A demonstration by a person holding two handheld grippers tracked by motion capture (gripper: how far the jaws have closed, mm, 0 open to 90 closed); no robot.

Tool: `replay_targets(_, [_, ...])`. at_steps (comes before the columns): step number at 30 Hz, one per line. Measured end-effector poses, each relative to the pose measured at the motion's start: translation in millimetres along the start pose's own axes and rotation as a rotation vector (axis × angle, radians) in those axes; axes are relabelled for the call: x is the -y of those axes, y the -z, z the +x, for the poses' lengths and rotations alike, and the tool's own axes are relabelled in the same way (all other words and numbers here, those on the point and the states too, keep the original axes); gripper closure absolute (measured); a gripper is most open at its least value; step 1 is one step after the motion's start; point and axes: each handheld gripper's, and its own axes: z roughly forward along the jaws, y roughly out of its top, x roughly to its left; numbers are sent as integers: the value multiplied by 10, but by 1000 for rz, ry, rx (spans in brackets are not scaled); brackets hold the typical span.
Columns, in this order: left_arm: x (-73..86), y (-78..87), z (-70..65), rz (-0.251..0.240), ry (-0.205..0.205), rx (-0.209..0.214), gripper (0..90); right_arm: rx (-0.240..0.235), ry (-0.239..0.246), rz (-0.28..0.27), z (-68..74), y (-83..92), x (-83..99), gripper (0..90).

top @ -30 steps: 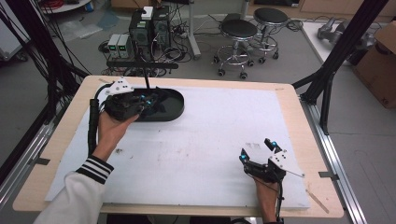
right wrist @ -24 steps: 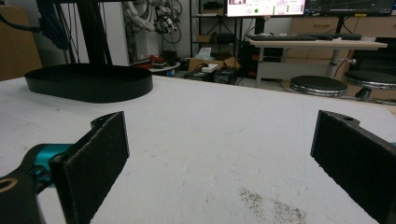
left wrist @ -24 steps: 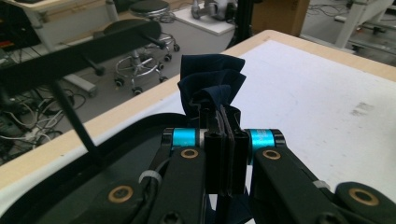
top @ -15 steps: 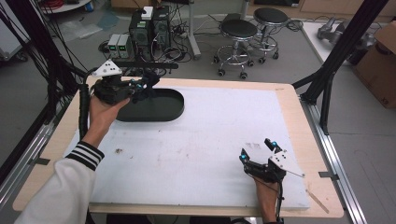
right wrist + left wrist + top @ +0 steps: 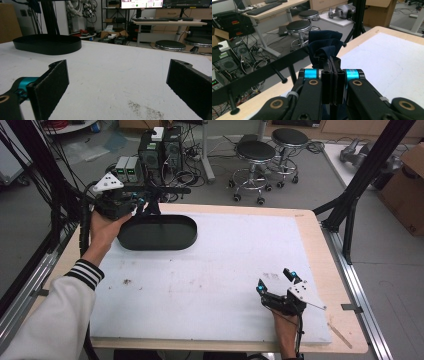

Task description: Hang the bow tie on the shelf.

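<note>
The left tool (image 5: 331, 75) is clenched on a dark blue cloth (image 5: 324, 46), whose folds are seen bunched up above the two black pads (image 5: 327, 75) pressed together in the left gripper view. In the high view, the left tool (image 5: 142, 205) is held by the left hand (image 5: 107, 227) off the worktop, above its far left edge, just past the far rim of a black oval tray (image 5: 157, 232). A striped cuff is worn at the wrist of that arm. A black rail with pegs (image 5: 257, 75) is seen just beside the held cloth in the left gripper view, running across the far edge of the worktop.

The right tool (image 5: 277, 282) is released: its jaws are spread wide apart, with nothing between them, and it is rested low on the white worktop (image 5: 225, 265) near the front right corner. In the right gripper view, its two pads (image 5: 53, 82) are seen wide apart over the bare white surface, and the black oval tray (image 5: 47, 43) is seen well apart from them at the far left.

Beyond the worktop, stools (image 5: 255, 152) and computer boxes (image 5: 160, 145) are seen on the floor.
</note>
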Motion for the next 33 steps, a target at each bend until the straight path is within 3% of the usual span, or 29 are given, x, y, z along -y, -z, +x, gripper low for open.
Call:
replay_targets(9, [-13,-65,112,-17,30,-27,881,1,-2,1,2,1,0,32])
replay_targets(18, [55,-126,227,-14,34,-94,882,2,-7,4,1,1,0,32])
replay_targets(24, [115,-166,307,11,-7,-128,881,2,-4,2,1,1,0,32])
replay_targets(27, [129,-178,334,-11,17,-141,881,1,-4,4,1,-1,-1,32])
replay_targets(33, [177,-216,386,15,32,-189,882,-1,-6,7,-1,-2,-2,32])
